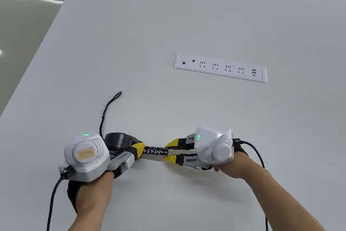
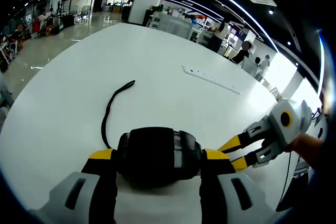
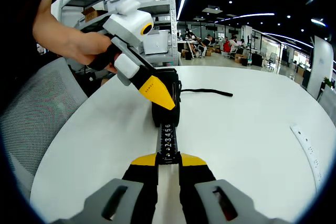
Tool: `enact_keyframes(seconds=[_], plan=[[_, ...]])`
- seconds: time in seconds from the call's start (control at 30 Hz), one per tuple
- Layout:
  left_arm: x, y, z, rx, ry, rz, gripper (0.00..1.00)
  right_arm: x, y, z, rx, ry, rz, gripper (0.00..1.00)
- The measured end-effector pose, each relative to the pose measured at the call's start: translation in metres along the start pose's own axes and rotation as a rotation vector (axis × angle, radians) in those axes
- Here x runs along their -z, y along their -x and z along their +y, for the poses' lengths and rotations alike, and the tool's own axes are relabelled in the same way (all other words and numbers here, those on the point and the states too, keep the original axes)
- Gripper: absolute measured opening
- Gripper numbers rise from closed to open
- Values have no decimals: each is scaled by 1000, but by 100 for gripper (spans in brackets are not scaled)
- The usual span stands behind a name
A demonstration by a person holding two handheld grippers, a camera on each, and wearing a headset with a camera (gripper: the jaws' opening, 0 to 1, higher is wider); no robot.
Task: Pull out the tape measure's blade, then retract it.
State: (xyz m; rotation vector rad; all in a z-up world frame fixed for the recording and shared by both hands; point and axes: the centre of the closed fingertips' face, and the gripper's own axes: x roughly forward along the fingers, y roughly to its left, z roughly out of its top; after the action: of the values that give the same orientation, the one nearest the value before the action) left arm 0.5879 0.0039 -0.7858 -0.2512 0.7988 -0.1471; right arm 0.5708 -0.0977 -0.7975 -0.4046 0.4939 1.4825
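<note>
Nearest the person, the tape measure's case is being clamped between the jaws of the left gripper, which are being pressed against its two sides. The case is being held low over the white table; whether it is being rested on the surface cannot be told. Just beside it, the blade is being pinched at its free end by the right gripper, whose jaws are being closed to a narrow gap on the strip. Only a short run of numbered blade is being spanned between the two grippers, which are being held near each other. The pull-out is therefore being judged as begun but far from finished, with most of the blade probably being left inside the case. The retraction is being judged as not yet started. Further off, the case's black strap is being trailed loose across the table. Beyond that, a white power strip is lying well apart from the work.
</note>
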Motion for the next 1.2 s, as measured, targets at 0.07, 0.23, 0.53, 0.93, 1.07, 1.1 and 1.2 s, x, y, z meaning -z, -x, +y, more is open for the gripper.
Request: enact_keyframes(seconds=[0.07,0.23,0.53,0.93,1.07,1.1,1.2], plan=[[0,0,0,0,0,0,60,0,-1,0,-1,0,1,14],[0,0,0,2,1,1,60,-2,-4,0,-1,-2,-1,14],[0,0,0,3,5,0,60,-4,-9,0,-4,1,0,14],[-1,0,0,8,9,2,60,-7,-14,0,-9,3,-2,14],[0,1,0,11,10,5,60,-9,-16,1,-13,6,-2,14],[0,1,0,11,10,5,60,-9,-17,1,-14,7,-2,14],[0,1,0,11,10,5,60,-10,-18,1,-15,8,0,14]])
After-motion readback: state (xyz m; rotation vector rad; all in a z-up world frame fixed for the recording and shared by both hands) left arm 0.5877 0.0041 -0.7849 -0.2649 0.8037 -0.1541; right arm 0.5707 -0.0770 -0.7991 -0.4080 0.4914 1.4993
